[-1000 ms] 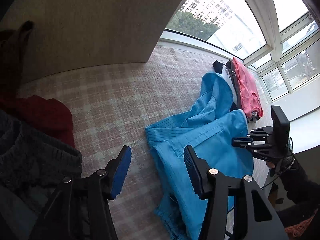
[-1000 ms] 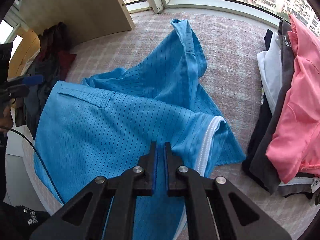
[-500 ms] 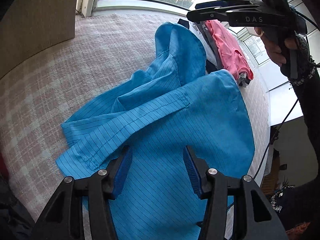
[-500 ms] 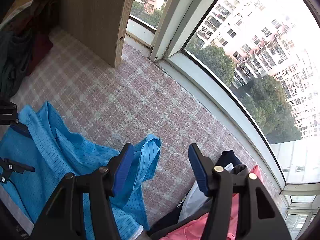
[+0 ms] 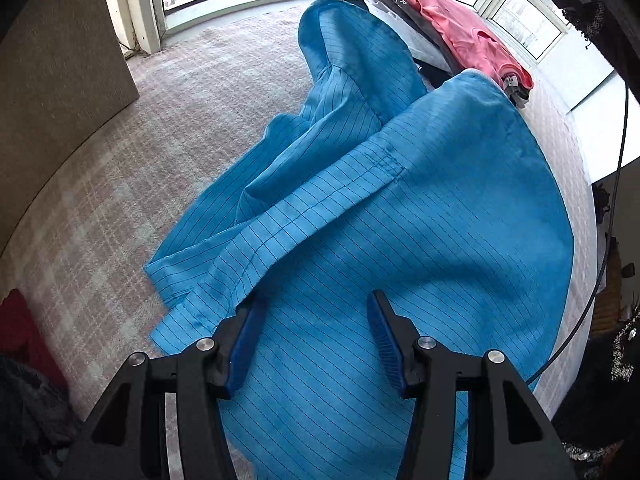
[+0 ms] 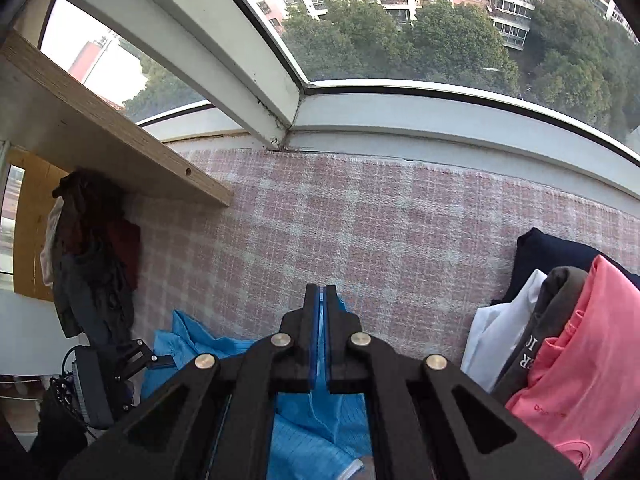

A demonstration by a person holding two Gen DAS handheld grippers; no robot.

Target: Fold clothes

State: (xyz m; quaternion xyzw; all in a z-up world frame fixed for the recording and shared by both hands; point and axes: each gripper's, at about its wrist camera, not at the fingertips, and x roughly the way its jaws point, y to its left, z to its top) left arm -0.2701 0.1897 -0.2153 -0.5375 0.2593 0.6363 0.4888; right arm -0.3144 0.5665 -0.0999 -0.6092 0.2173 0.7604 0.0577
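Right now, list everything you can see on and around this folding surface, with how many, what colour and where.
Striped shirt: one, blue, spread rumpled across the middle of the surface.
Checked cover: one, pink and white, over the whole surface.
Folded stack: one pile, coral pink on top, then grey, white and navy, at the right end.
Unfolded heap: one, dark and red clothes, at the left end by the wooden board.
Window: curved, white frame, behind the surface.
Left gripper: black with blue pads, open, above the shirt.
Right gripper: black, shut, blue shirt cloth under it.
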